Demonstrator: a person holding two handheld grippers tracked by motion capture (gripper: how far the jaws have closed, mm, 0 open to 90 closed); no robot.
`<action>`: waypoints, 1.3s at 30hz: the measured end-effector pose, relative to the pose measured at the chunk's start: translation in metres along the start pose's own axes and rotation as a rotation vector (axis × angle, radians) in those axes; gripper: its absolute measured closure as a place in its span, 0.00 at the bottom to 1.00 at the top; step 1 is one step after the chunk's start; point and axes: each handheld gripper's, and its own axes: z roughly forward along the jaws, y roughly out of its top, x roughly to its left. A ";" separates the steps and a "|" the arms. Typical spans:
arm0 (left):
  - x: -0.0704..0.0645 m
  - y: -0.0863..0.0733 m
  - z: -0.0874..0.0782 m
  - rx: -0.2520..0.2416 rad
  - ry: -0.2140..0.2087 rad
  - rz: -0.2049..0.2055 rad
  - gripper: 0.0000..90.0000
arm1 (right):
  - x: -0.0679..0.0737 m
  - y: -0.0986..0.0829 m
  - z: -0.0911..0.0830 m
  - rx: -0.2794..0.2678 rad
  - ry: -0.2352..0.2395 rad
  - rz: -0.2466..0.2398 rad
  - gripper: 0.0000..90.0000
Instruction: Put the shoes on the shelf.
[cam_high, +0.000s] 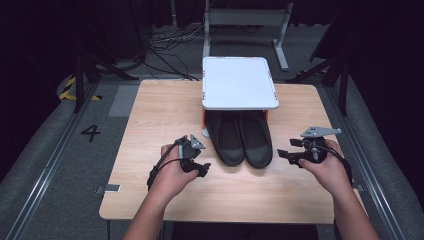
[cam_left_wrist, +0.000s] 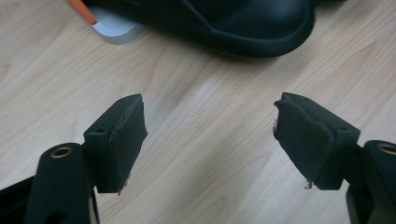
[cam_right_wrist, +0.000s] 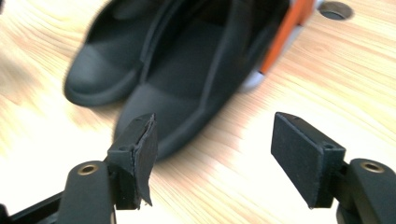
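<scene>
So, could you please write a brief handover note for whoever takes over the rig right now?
Left gripper: open, holding nothing, just left of the toe of the left shoe.
Right gripper: open, holding nothing, just right of the toe of the right shoe.
The pair of black shoes stands side by side on the wooden table, heels tucked under the small white rack, toes toward the person.
Done: both grippers are brought up beside the shoes.
Left: no shoe is gripped yet; probably each gripper takes its nearer shoe.

Open jaws face 2 black shoes (cam_right_wrist: 154, 88) on the table (cam_right_wrist: 327, 84).
</scene>
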 end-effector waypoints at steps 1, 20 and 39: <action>-0.001 0.001 0.001 -0.003 -0.025 -0.017 0.42 | -0.004 -0.003 -0.003 0.015 -0.022 -0.003 0.42; -0.032 0.022 0.040 0.051 -0.183 0.002 0.68 | 0.021 -0.021 0.005 0.176 0.026 0.093 0.74; -0.060 0.031 0.085 0.117 -0.152 0.060 0.75 | 0.058 -0.022 0.047 0.320 0.089 0.094 0.93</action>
